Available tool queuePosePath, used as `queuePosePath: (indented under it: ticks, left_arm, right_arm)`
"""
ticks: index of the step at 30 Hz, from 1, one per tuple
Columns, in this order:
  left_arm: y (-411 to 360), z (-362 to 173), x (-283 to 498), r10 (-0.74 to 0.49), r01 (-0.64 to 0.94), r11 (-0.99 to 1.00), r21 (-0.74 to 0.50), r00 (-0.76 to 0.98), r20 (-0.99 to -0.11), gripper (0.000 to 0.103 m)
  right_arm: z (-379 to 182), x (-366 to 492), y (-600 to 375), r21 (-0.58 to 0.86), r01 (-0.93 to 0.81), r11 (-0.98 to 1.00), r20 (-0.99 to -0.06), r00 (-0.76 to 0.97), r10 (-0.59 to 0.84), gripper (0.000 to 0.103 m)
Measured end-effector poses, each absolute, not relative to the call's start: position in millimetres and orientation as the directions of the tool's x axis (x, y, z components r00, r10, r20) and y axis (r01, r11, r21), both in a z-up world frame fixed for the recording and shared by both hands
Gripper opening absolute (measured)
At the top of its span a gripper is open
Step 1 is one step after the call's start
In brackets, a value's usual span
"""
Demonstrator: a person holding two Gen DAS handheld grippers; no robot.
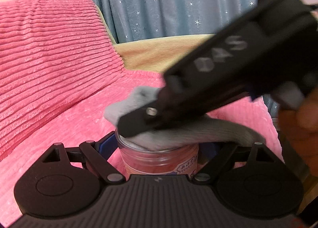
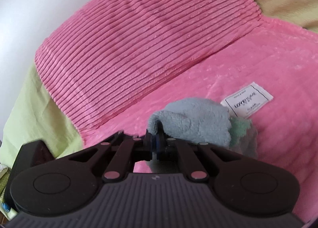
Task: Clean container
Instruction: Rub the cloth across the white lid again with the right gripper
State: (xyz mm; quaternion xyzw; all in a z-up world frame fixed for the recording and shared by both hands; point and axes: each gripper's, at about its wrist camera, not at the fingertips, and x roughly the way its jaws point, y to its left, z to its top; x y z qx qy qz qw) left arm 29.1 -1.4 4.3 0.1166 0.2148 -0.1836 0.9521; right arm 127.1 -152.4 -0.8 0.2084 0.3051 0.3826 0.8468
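Left gripper (image 1: 159, 148), nearest the camera, is clamped round the clear container (image 1: 159, 158) over the pink blanket (image 1: 79, 128) while the right gripper (image 2: 154, 146), pinched tight on the grey cloth (image 1: 151, 138), stuffs it into the mouth, so looks mid-wipe, can't tell how clean.

A small clear plastic jar (image 1: 159, 158) with a pale printed label stands upright on pink plush — a fluffy grey-blue cleaning cloth (image 1: 159, 138) stuffed into its open mouth.

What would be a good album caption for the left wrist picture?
Left gripper clamps a clear plastic jar while the right gripper pushes a grey cloth into its mouth, over pink bedding.
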Motion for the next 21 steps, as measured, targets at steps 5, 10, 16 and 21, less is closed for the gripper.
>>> queuePosePath:
  ticks: [5,10,16,21]
  left_arm:
    - [-8.6,3.1,26.0,-0.29,0.389,0.91,0.143,0.845,-0.45,0.086]
    - [-7.0,2.9,25.8,-0.296,0.397,0.906,0.145,0.842,-0.45,0.086]
    - [-6.4,3.2,25.4,-0.298,0.399,0.905,0.146,0.842,-0.45,0.086]
    - [-6.9,4.1,25.3,-0.296,0.396,0.907,0.143,0.841,-0.453,0.086]
  right_arm:
    - [0.1,123.9,-152.9,0.578,-0.504,0.642,-0.355,0.553,0.754,0.0]
    - [1.6,117.8,-169.4,0.549,-0.497,0.672,-0.377,0.571,0.729,0.0]
    - [5.0,105.7,-182.0,0.549,-0.512,0.66,-0.402,0.531,0.746,0.001]
    - [4.3,111.1,-174.8,0.556,-0.51,0.656,-0.392,0.535,0.748,0.001]
